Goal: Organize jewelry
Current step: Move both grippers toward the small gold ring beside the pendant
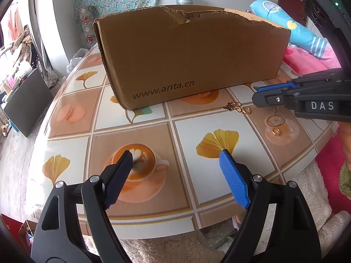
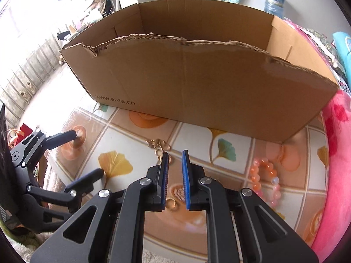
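Jewelry: one gold chain [image 2: 158,145], one pendant [image 1: 276,121], one bead bracelet [image 2: 264,178], one box [image 2: 197,87].

From the left wrist view I can't see inside the box [image 1: 193,59]; its near wall hides the floor, and in the right wrist view the same wall blocks it too. The right tool [image 1: 255,95] covers the top of the pendant [image 1: 276,121], so I can't tell whether it grips the chain. The gold chain [image 2: 159,145] runs behind my right tool's fingers [image 2: 164,175]. The bracelet [image 2: 264,180] is partly blurred.
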A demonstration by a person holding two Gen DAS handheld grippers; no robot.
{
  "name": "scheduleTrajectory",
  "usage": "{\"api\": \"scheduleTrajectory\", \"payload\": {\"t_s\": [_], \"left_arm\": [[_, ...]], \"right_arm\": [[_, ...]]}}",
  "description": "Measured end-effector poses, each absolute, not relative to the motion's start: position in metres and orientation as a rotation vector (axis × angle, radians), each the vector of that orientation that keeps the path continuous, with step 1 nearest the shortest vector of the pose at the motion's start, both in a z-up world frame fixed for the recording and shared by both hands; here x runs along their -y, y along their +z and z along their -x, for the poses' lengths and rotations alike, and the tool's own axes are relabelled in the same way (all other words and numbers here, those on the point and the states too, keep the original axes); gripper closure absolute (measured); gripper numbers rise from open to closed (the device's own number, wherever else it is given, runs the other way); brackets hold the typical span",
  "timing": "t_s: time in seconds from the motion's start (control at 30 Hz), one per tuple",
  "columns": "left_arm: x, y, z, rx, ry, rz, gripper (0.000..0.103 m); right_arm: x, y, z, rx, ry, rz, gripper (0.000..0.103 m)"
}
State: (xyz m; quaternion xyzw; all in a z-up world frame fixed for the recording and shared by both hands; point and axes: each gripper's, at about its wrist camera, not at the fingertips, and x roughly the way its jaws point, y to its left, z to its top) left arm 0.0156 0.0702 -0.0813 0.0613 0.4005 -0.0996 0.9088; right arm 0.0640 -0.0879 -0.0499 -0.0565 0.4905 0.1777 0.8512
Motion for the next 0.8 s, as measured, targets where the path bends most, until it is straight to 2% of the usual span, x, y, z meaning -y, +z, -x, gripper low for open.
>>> {"api": "scheduleTrajectory", "payload": {"t_s": [0.37, 0.8], "left_arm": [[-0.071, -0.082, -0.016, -0.820, -0.211, -0.124, 0.024], [-0.072, -0.082, -0.014, -0.817, -0.219, -0.127, 0.024]], "right_arm": [[0.073, -0.063, -0.069, -1.084, 0.386, 0.161, 0.091], [0.082, -0.051, -0.069, -1.069, 0.358, 0.175, 0.091]]}}
